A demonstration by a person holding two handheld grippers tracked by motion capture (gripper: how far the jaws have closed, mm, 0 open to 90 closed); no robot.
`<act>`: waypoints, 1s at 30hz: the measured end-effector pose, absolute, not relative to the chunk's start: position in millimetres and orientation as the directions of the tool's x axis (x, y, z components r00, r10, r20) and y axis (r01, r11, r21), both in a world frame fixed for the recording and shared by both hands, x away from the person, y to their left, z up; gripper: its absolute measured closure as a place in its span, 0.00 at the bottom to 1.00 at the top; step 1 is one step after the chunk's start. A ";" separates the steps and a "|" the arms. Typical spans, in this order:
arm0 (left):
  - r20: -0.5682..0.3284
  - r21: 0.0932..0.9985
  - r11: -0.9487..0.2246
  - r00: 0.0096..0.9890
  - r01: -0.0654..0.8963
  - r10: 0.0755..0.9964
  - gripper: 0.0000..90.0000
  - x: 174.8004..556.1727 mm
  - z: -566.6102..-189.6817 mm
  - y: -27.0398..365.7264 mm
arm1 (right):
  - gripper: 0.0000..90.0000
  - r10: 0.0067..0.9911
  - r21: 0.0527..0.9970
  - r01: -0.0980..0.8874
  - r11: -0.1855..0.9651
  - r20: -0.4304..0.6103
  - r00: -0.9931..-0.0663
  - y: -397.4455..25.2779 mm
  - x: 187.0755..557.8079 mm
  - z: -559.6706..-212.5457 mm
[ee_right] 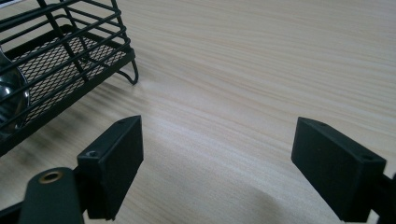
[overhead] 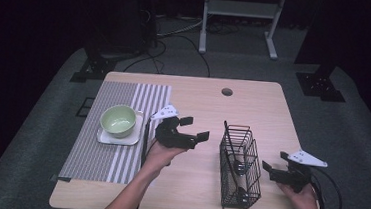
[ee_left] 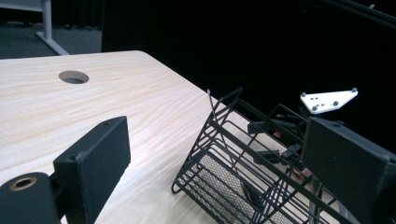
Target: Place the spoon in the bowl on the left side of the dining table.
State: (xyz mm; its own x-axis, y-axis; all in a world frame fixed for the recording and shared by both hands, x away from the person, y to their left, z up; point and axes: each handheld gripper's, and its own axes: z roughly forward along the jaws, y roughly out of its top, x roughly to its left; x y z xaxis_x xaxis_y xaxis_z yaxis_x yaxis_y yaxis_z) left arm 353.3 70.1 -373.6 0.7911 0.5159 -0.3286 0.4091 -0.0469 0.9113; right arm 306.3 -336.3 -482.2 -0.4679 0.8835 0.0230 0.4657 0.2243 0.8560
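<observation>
Two grippers are held over the counter (overhead: 274, 104), neither carrying anything. The left gripper (overhead: 194, 128) is kept near the counter's middle w/ its fingers (ee_left: 98, 161) spread wide and aimed toward the black wire basket (overhead: 240, 165); in the left gripper view the basket is framed between the two pads, which suggests it is being lined up for a reach. The right gripper (overhead: 275, 167) is held low by the right edge, just beside the basket's right side, its fingers (ee_right: 116, 161) also wide apart over bare wood (nothing between them).

The basket is stood toward the front edge, right of centre, its long side running front to back. Utensils are stowed inside: dark handles are seen from above, and a shiny rounded piece, prob. a spoon bowl (ee_right: 11, 105), is glimpsed through the wires in the right gripper view. Upright stowage keeps the handles reachable from the top, so an approach from above is judged easier than one through the side wires.

Toward the left edge a striped placemat (overhead: 116, 129) is laid, w/ a pale green bowl (overhead: 118, 119) set on a white square plate (overhead: 105, 137), apparently a place setting awaiting cutlery. A cable hole (overhead: 227, 91) is cut near the far edge.

Obstacles are few: the basket's tall wire handle (overhead: 231, 133) and close-set bars stand in the way of a sideways grab, and the left gripper is parked between basket and mat, so any carry across would be routed past it.
</observation>
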 end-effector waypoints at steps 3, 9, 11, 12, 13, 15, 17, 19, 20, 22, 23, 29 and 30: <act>-0.328 0.911 -0.051 0.792 0.410 0.515 0.08 355.7 -371.9 66.4 | 0.17 0.883 0.856 0.465 0.225 0.022 -0.468 -336.3 306.3 -482.2; -0.334 0.909 -0.048 0.792 0.414 0.512 0.08 361.9 -369.8 59.4 | 0.17 0.883 0.856 0.465 0.225 0.022 -0.469 -336.1 306.1 -482.1; -0.335 0.908 -0.048 0.792 0.415 0.511 0.08 364.6 -370.0 57.4 | 0.17 0.883 0.856 0.464 0.226 0.021 -0.469 -336.1 306.1 -482.2; -0.335 0.908 -0.048 0.792 0.415 0.511 0.08 364.6 -370.0 57.4 | 0.17 0.883 0.856 0.465 0.227 0.021 -0.469 -336.1 306.1 -482.1; -0.338 0.906 -0.048 0.789 0.420 0.512 0.08 365.6 -370.2 56.1 | 0.17 0.883 0.856 0.465 0.227 0.021 -0.469 -336.1 306.1 -482.1; -0.345 0.903 -0.048 0.788 0.427 0.510 0.08 367.9 -370.7 53.8 | 0.17 0.882 0.856 0.464 0.226 0.021 -0.470 -336.2 306.1 -482.2; -0.348 0.901 -0.049 0.787 0.431 0.509 0.08 370.0 -371.2 51.7 | 0.17 0.882 0.856 0.464 0.226 0.022 -0.470 -336.1 306.1 -482.2; -0.357 0.898 -0.045 0.784 0.438 0.507 0.08 372.4 -371.9 49.9 | 0.17 0.882 0.856 0.465 0.228 0.021 -0.471 -336.0 306.0 -482.1; -0.359 0.897 -0.043 0.784 0.439 0.506 0.08 373.3 -372.2 49.4 | 0.17 0.882 0.856 0.465 0.228 0.021 -0.471 -336.0 306.0 -482.1; -0.361 0.896 -0.045 0.782 0.443 0.507 0.08 375.5 -372.5 48.2 | 0.17 0.882 0.856 0.465 0.228 0.020 -0.471 -336.0 306.0 -482.1; -0.363 0.894 -0.046 0.782 0.445 0.507 0.08 376.9 -372.6 47.5 | 0.17 0.882 0.856 0.464 0.228 0.020 -0.471 -336.0 306.1 -482.1; -0.374 0.892 -0.040 0.784 0.451 0.496 0.11 382.2 -372.7 42.9 | 0.17 0.880 0.855 0.462 0.236 0.014 -0.475 -335.4 306.2 -482.2; -0.380 0.889 -0.038 0.781 0.456 0.496 0.12 383.8 -372.9 41.0 | 0.17 0.880 0.855 0.462 0.236 0.014 -0.475 -335.4 306.2 -482.2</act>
State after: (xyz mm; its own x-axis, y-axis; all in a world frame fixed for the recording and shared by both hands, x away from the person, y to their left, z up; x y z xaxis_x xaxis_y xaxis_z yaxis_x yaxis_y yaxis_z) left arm 383.8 41.0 -372.9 0.7811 0.4956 -0.3799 0.4563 -0.0377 0.8890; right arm 306.2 -335.4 -482.2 -0.4752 0.8798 0.0142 0.4624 0.2360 0.8547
